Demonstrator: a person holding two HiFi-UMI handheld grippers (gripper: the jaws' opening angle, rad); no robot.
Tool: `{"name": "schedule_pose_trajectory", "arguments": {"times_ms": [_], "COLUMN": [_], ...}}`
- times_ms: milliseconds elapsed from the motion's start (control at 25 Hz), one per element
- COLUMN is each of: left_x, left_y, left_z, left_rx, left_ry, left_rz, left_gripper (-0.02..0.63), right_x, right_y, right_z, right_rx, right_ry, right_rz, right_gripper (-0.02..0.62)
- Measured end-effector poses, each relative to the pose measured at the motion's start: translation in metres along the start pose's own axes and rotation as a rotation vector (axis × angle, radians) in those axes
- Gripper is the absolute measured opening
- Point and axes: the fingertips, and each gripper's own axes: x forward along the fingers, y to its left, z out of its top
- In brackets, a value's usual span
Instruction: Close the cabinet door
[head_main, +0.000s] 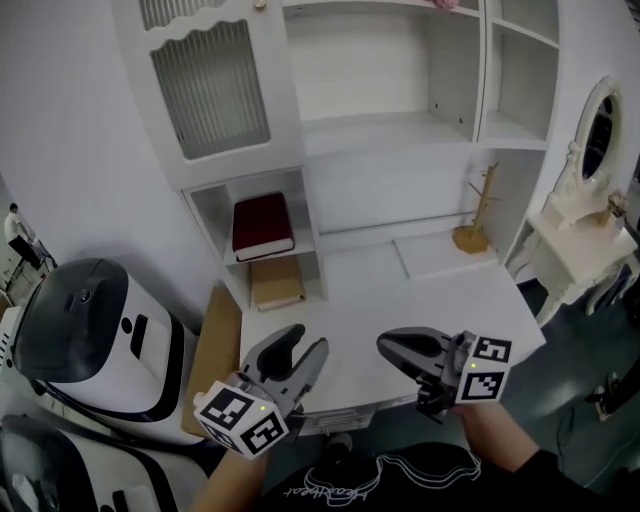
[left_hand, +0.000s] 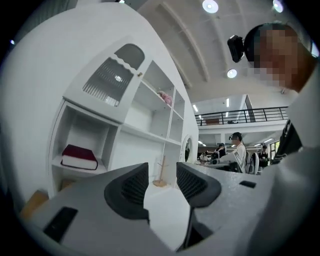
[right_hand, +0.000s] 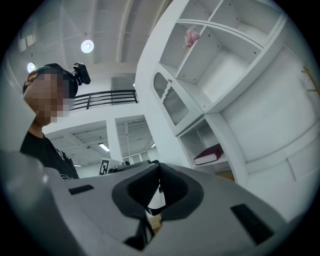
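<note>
The white cabinet (head_main: 400, 130) stands behind a white desk. Its door (head_main: 210, 85), with a ribbed glass pane and a small knob (head_main: 260, 5) at the top right corner, sits at the upper left and looks flush with its frame. The same door (left_hand: 107, 80) shows high in the left gripper view, and the door (right_hand: 172, 102) also shows in the right gripper view. My left gripper (head_main: 300, 350) hovers open over the desk's near left edge, nothing between its jaws (left_hand: 160, 182). My right gripper (head_main: 390, 345) is shut and empty, well below the door (right_hand: 159, 167).
A dark red book (head_main: 262, 225) lies in the open shelf under the door, a tan book (head_main: 277, 283) below it. A wooden stand (head_main: 472, 232) rises at the desk's (head_main: 380, 290) back right. A white vanity with mirror (head_main: 590, 230) is right; a white-and-black machine (head_main: 90, 340) and cardboard (head_main: 215, 360) are left.
</note>
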Motion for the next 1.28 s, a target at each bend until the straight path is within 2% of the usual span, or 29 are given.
{"name": "schedule_pose_trajectory", "arguments": {"times_ms": [200,400,480,640,880,1120,1280], "left_x": [-0.007,-0.013,-0.014,-0.012,-0.01,-0.012,-0.012], "left_y": [-0.028,-0.043,-0.045,-0.05,-0.053,-0.046,-0.043], "left_z": [-0.039,-0.043,-0.046,-0.052,-0.059,-0.066,-0.067], "left_rx": [-0.062,-0.084,-0.098,-0.111,-0.084,-0.129,-0.129], "left_ry": [0.038,0.019,0.017,0.026,0.049,0.054,0.057], "left_rz": [-0.029,-0.062,-0.063,-0.078,-0.085,-0.089,-0.094], "left_gripper": [0.125,0.03,0.014,0.005,0.005,0.005,0.005], "right_x": [-0.011,-0.021,-0.023,-0.024,-0.025,-0.021,-0.018], "right_y": [0.011,0.012,0.013,0.015,0.012,0.009,0.009], "right_z": [-0.018,-0.029,-0.033,-0.04,-0.05,-0.06,-0.06], "right_rx": [-0.001,0.009,0.01,0.002,0.027,0.04,0.039], "right_ry": [0.008,-0.001,0.001,0.015,0.014,0.027,0.026], "right_rz": [0.003,-0.019,-0.022,-0.027,-0.038,-0.055,-0.061], "right_gripper": [0.006,0.006,0.006,0.006,0.006,0.006,0.006]}}
